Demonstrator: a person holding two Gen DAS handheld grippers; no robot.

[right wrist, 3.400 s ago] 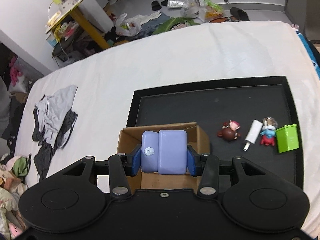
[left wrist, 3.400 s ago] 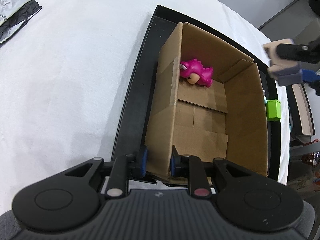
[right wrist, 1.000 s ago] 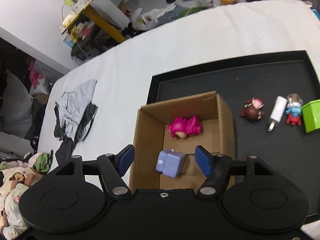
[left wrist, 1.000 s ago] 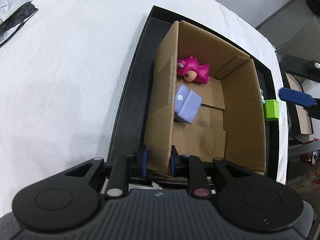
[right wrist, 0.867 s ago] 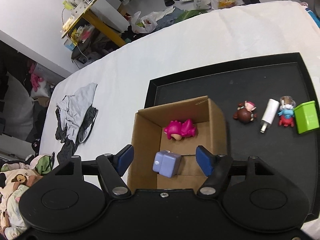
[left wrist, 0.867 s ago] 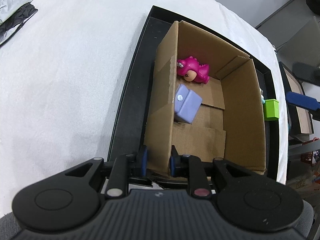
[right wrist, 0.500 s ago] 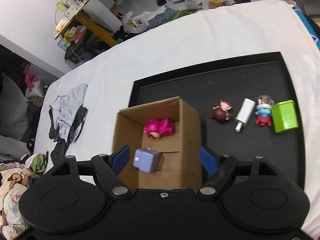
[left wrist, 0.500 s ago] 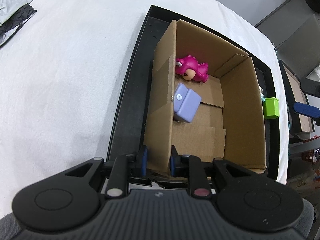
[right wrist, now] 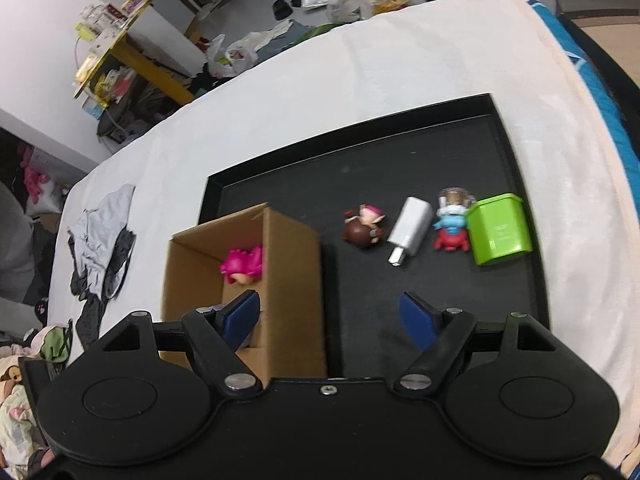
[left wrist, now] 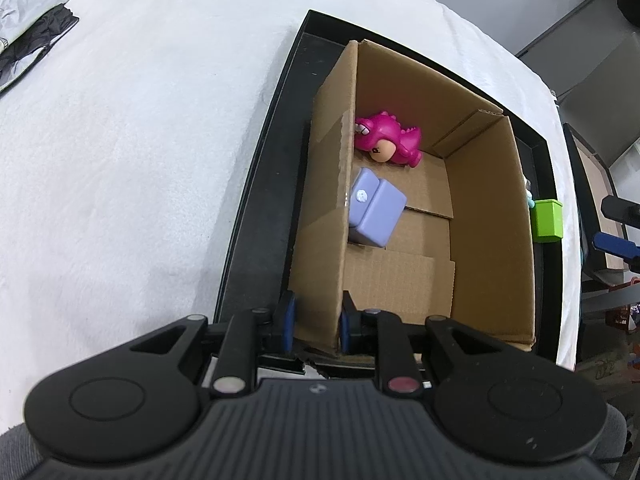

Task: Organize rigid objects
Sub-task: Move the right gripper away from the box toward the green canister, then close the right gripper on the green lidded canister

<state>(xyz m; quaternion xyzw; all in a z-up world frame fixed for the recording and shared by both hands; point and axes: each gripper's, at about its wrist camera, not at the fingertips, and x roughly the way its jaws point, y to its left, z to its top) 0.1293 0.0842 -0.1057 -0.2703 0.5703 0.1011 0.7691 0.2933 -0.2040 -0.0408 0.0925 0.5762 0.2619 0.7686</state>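
Left wrist view: left gripper [left wrist: 315, 326] clamped on the near wall of the cardboard box [left wrist: 516, 216], bottom centre of frame, one pad either side of the wall. Inside the box: pink dinosaur toy [left wrist: 386, 145] at the far end, lavender block [left wrist: 376, 213] against the left wall, mid-frame. Two items stowed.

Right wrist view: right gripper [right wrist: 330, 316] empty, its jaws just widened and spread apart, nothing between the pads, over the black tray [right wrist: 520, 160] beside the box. Left to sort, in a row at right of centre: brown figurine [right wrist: 362, 230], white charger [right wrist: 410, 229], red-and-blue figure [right wrist: 450, 228], green cup [right wrist: 498, 229]. Judged under halfway. All look small, hard plastic, glossy; the charger lies flat with its plug toward the camera.
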